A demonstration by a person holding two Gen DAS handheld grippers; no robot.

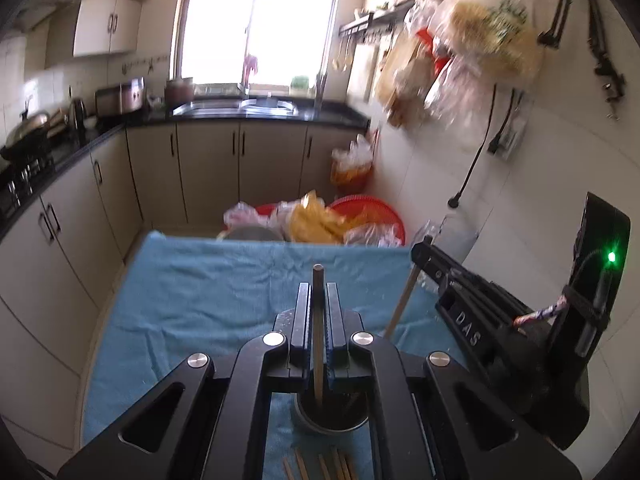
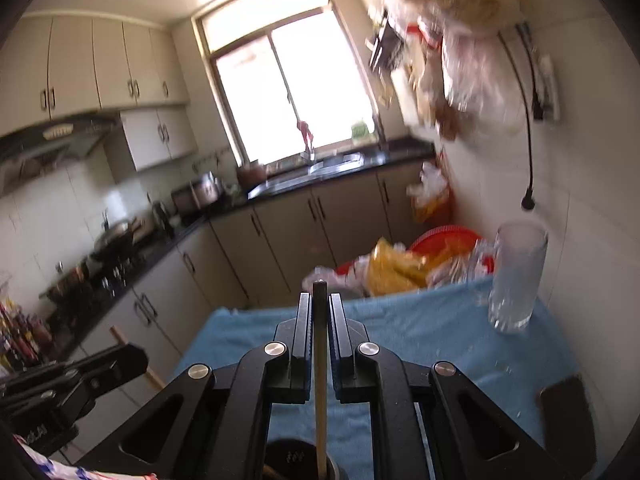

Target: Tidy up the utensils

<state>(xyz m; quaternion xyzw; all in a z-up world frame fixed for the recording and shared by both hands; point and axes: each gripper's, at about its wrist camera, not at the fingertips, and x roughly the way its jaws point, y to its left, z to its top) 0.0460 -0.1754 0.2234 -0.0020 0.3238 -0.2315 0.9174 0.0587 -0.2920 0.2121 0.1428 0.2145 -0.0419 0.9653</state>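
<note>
My left gripper (image 1: 318,290) is shut on a wooden chopstick (image 1: 318,344), held upright with its lower end in a dark round holder cup (image 1: 332,420) on the blue cloth (image 1: 208,300). Several loose chopsticks (image 1: 320,465) lie on the cloth just in front of the cup. My right gripper (image 2: 319,300) is shut on another chopstick (image 2: 320,380), whose lower end goes into the same cup (image 2: 294,460). The right gripper shows in the left wrist view (image 1: 424,250), at the right, with its chopstick (image 1: 402,300) slanting down.
A tall clear glass (image 2: 516,276) stands at the cloth's far right corner. A dark flat object (image 2: 564,408) lies near the right edge. Red basins with plastic bags (image 1: 320,220) sit on the floor beyond the table. Bags hang on the right wall (image 1: 480,40). Counters run along the left.
</note>
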